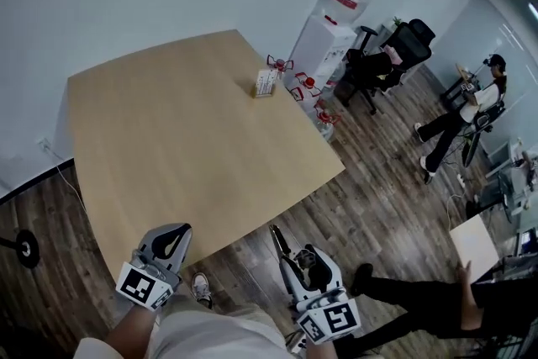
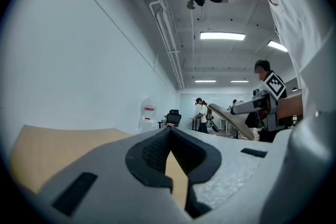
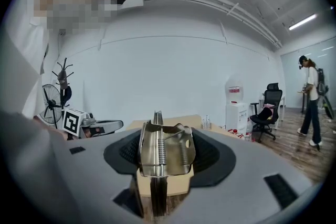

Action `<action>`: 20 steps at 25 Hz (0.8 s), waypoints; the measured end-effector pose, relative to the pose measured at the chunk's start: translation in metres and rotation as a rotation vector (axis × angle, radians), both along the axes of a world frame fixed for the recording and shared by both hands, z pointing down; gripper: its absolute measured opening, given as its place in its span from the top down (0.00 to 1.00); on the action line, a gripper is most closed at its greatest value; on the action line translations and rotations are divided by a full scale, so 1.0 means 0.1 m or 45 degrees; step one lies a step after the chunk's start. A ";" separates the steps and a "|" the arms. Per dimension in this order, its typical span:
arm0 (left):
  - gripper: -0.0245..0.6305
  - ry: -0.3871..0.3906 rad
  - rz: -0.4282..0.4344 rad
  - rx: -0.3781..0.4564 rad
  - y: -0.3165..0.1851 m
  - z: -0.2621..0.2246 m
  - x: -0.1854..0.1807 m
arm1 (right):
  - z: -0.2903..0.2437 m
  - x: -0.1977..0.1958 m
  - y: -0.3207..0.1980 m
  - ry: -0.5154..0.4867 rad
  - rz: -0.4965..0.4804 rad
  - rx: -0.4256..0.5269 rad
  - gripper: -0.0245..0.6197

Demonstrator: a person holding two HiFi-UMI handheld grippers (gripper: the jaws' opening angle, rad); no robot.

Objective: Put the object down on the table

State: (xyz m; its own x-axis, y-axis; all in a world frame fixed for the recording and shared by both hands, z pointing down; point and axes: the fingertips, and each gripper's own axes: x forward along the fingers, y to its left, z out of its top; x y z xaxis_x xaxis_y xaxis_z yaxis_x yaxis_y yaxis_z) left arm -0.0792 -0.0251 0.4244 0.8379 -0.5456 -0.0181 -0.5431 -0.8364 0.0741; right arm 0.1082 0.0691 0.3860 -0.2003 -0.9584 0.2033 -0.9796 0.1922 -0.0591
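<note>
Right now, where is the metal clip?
The metal clip is gripped in the jaws of the right gripper, at the head view's lower right, just off the near edge of the table.

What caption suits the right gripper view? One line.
Right gripper clamps a sprung metal tool, wooden table beyond.

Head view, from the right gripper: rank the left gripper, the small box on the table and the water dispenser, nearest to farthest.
1. left gripper: alongside on the left, at the near edge of the table.
2. small box: on the table, by its far edge.
3. water dispenser: on the floor beyond the table's far corner, against the wall.
</note>
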 end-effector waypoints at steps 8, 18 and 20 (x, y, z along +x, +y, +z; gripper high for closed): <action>0.95 0.006 0.084 -0.024 -0.30 0.01 0.56 | 0.06 0.49 -0.34 -0.001 0.061 -0.031 0.60; 0.95 -0.026 -0.058 0.050 -0.69 -0.24 1.12 | 0.04 1.09 -1.08 0.014 -0.130 0.020 0.60; 0.95 -0.033 -0.091 0.054 -0.77 -0.25 1.16 | 0.09 1.13 -1.22 0.025 -0.166 0.021 0.60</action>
